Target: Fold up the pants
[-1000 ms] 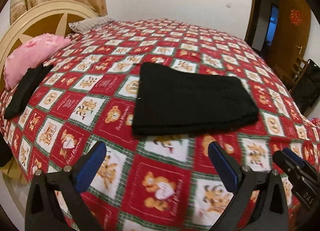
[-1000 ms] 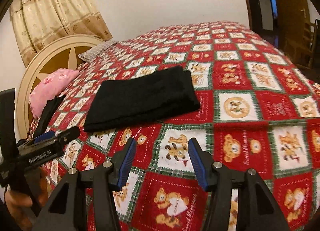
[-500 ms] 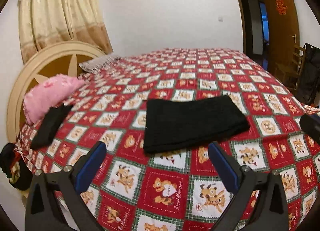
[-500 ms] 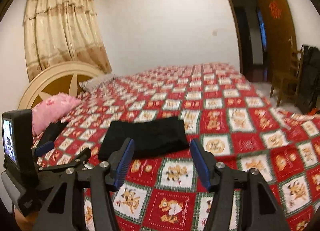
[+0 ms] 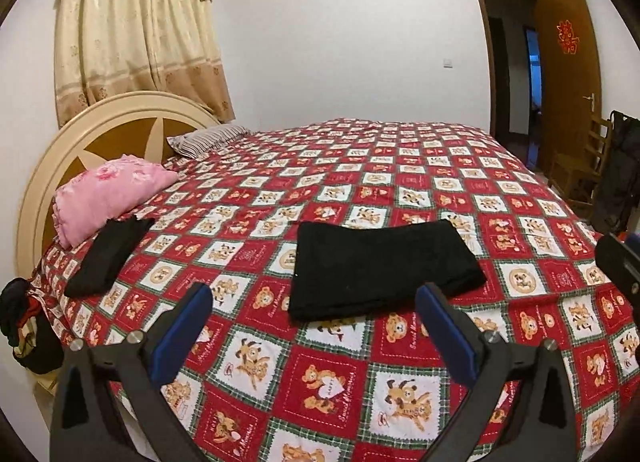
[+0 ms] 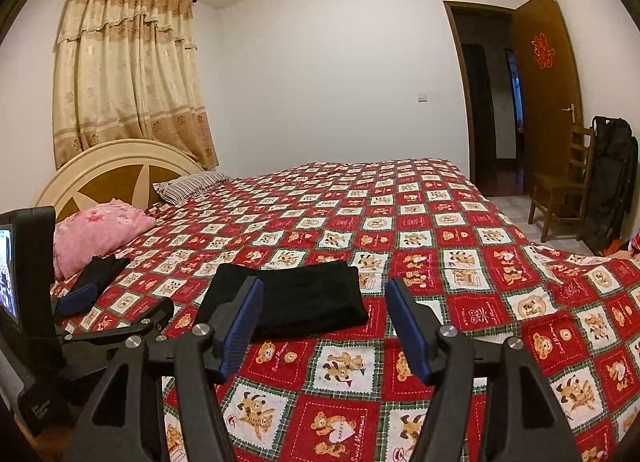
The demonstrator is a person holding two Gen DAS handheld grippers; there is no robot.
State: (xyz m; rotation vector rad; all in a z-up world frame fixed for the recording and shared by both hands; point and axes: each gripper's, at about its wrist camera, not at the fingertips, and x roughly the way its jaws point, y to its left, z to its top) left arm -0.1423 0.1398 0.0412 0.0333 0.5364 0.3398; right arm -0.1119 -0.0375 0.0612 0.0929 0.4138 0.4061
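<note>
Black pants (image 5: 380,266) lie folded into a flat rectangle on the red bear-patterned bedspread (image 5: 400,181); they also show in the right wrist view (image 6: 308,302). My left gripper (image 5: 316,326) is open and empty, held back from the pants above the bed's near edge. My right gripper (image 6: 324,326) is open and empty, also drawn back from the pants. The left gripper's body (image 6: 80,298) shows at the left of the right wrist view.
A second folded black garment (image 5: 108,254) lies beside a pink pillow (image 5: 108,197) by the round headboard (image 5: 100,129). A striped pillow (image 5: 208,139) lies further back. A wooden chair (image 6: 560,189), a black bag (image 6: 612,181) and an open door (image 6: 544,93) stand right of the bed.
Both grippers have pulled back and risen away from the folded pants, which now look smaller and farther. Both stay open; the pants have not moved.
</note>
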